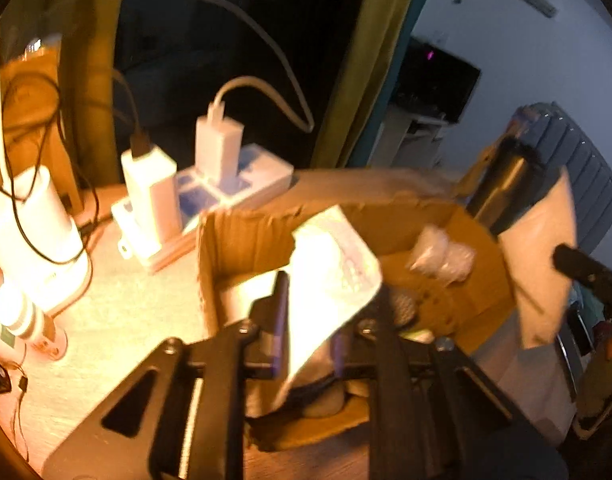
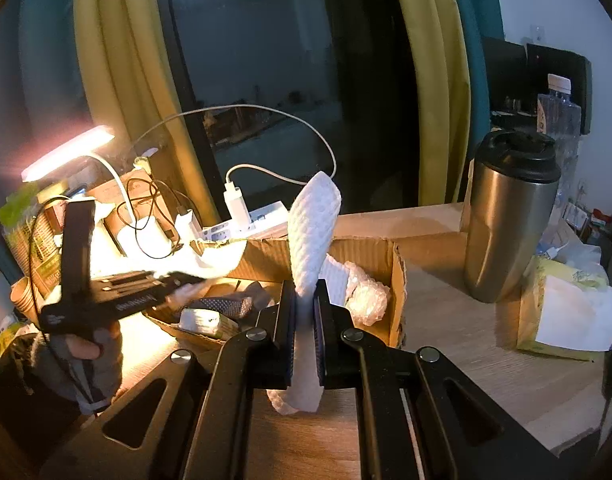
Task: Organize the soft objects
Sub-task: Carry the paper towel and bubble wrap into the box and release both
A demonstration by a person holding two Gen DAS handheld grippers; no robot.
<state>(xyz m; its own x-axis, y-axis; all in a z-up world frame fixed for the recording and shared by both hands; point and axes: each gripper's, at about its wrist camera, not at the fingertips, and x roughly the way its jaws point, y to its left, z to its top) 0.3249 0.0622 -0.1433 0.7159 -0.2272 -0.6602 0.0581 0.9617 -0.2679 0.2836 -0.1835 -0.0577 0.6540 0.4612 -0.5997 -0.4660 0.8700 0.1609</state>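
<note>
My left gripper (image 1: 329, 320) hangs over the open cardboard box (image 1: 242, 236). A thin white sheet (image 1: 329, 276) stands loosely between its slightly parted pads, so it is open. In the right wrist view that gripper (image 2: 186, 280) reaches in from the left over the box (image 2: 369, 256), held by a gloved hand (image 2: 86, 344). My right gripper (image 2: 305, 296) is shut on a white paper towel (image 2: 311, 224), which stands upright just in front of the box. Inside the box lie bubble wrap (image 2: 365, 296) and a dark grey cloth (image 2: 226, 306).
A steel tumbler (image 2: 509, 220) stands right of the box, with a yellow tissue pack (image 2: 565, 312) nearer the table edge. Behind the box are a power strip with chargers (image 1: 234, 184) and cables. A lit lamp (image 2: 66, 152) and a white cylinder (image 1: 34, 232) crowd the left.
</note>
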